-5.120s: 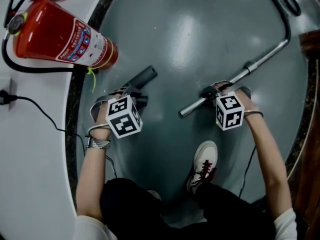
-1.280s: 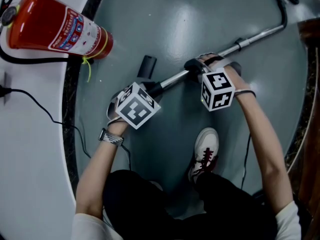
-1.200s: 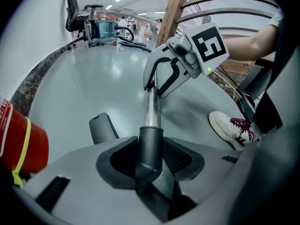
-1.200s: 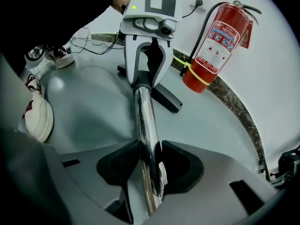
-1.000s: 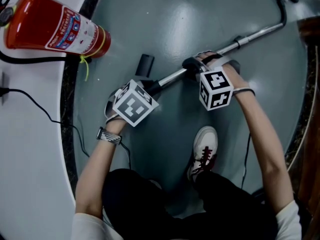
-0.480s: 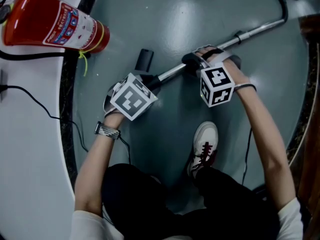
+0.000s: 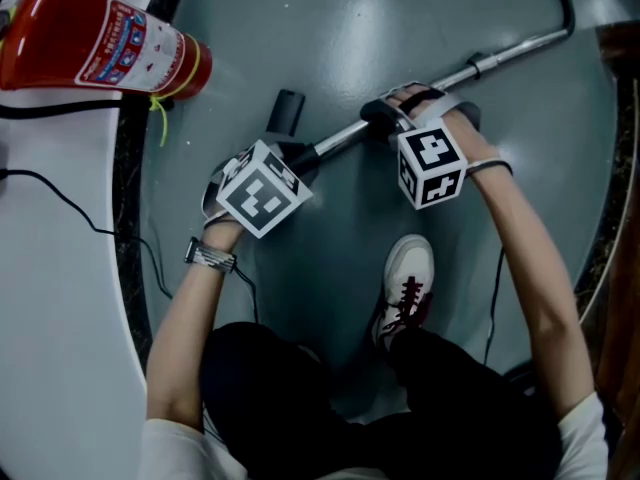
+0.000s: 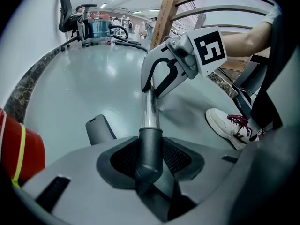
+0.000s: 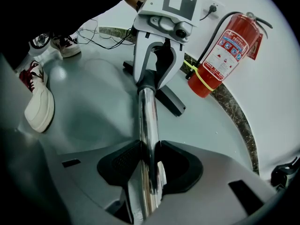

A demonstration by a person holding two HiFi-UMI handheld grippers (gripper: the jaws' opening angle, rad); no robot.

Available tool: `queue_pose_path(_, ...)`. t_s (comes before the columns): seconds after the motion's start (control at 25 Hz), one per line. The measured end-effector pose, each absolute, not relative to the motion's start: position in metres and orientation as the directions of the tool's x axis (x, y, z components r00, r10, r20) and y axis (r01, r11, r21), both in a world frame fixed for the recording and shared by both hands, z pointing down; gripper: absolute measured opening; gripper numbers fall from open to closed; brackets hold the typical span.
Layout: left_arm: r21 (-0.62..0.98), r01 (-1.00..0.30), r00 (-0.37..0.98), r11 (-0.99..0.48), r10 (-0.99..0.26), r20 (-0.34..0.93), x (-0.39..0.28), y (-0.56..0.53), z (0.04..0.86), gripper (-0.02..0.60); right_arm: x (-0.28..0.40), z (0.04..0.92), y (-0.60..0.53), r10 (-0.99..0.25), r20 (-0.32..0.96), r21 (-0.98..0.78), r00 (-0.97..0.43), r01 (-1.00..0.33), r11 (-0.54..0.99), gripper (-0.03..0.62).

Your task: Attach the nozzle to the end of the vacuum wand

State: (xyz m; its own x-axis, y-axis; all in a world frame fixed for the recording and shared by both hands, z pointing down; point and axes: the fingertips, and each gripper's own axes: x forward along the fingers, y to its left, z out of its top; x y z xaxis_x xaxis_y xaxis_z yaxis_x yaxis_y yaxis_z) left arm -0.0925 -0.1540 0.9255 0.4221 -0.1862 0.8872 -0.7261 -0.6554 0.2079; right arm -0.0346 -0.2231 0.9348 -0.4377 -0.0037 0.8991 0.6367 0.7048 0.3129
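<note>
The chrome vacuum wand (image 7: 480,66) runs slantwise over the grey floor. Its lower end sits inside the dark grey nozzle's collar (image 8: 150,146). The nozzle's flat black head (image 7: 287,113) sticks out past the left gripper toward the fire extinguisher. My left gripper (image 7: 298,160) is shut on the nozzle collar. In the left gripper view the collar fills the gap between the jaws. My right gripper (image 7: 385,118) is shut on the wand (image 9: 149,121) a little way up the tube, and its jaws have just been closing slightly on it. The two grippers face each other along the wand.
A red fire extinguisher (image 7: 90,38) lies on the white ledge at the upper left, with a black cable (image 7: 60,213) below it. The person's white shoe (image 7: 405,278) stands between the arms. The wand's bent handle and hose (image 7: 565,8) reach the top right.
Five seconds ago the nozzle and the wand were held apart; now the wand end sits in the nozzle. Over the last second both grippers have barely moved.
</note>
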Motion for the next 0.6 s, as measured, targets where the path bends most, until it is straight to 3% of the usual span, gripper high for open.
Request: queue_pose_path(0.6, 0.246, -0.78, 0.43, -0.575, -0.207, 0.879, -0.0934, -0.158, 0.9233, 0.163, -0.0374, 0.9316, -0.2249, -0.017, 0.886, 0.337, -0.463, 0.617, 0.711, 0.153)
